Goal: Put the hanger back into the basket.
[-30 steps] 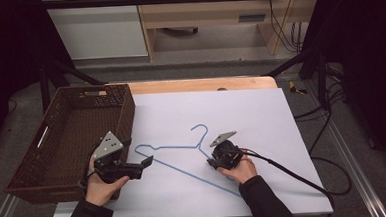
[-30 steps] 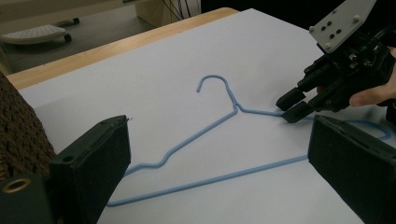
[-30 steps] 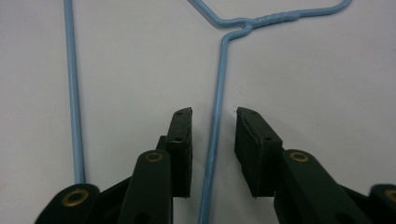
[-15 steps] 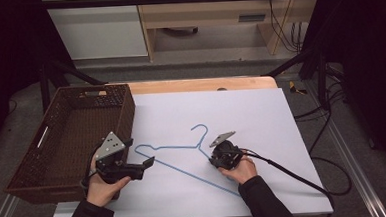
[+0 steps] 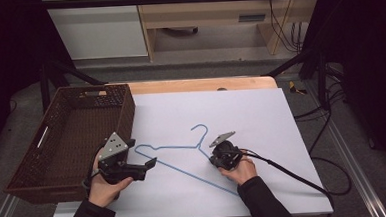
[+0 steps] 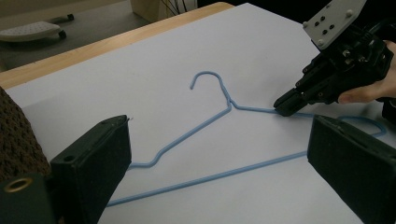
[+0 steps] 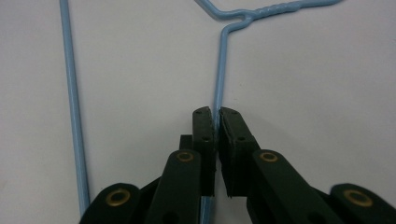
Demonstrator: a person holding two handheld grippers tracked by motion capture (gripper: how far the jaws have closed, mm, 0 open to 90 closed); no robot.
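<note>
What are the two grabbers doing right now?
Left gripper: open, holding nothing, jaws wide above the blue wire hanger.
Right gripper: just closed, shut on the hanger's sloping arm, near its neck.

No readable text or labels — seemingly none.

One blue wire hanger [image 5: 184,161] lies on one counter [image 5: 261,115]. One brown woven basket [image 5: 67,140] sits at the left. Two hand-held grippers: left hand-held gripper [image 5: 151,164], right hand-held gripper [image 5: 212,160].
</note>
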